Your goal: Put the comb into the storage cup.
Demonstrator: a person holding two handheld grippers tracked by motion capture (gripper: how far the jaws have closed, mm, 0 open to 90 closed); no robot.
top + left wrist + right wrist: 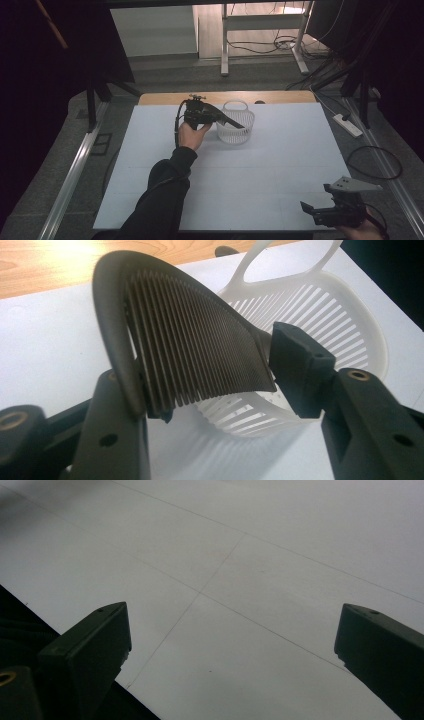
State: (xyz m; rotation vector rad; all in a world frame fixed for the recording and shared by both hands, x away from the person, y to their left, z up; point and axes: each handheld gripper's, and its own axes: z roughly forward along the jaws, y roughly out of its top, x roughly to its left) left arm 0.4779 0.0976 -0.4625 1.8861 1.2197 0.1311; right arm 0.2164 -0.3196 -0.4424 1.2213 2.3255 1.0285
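A black comb (190, 340) stands between the jaws of my left gripper (210, 380), right over a white slotted basket (340, 325). Its curved spine leans on the left finger (117, 405). Its pointed end reaches the right pad (297, 370), and I see no firm squeeze on it. From above, the left gripper (218, 118) sits at the basket's (236, 131) left rim with the comb (232, 122) slanting across the opening. My right gripper (312, 207) rests near the table's front right corner, jaws wide apart with nothing between them (230, 640).
A white sheet (250, 170) covers the table, and a wooden strip (165, 97) shows along its far edge. On the floor to the right lie a power strip (347, 125) and looped cable (375, 162). Metal rails run along both sides.
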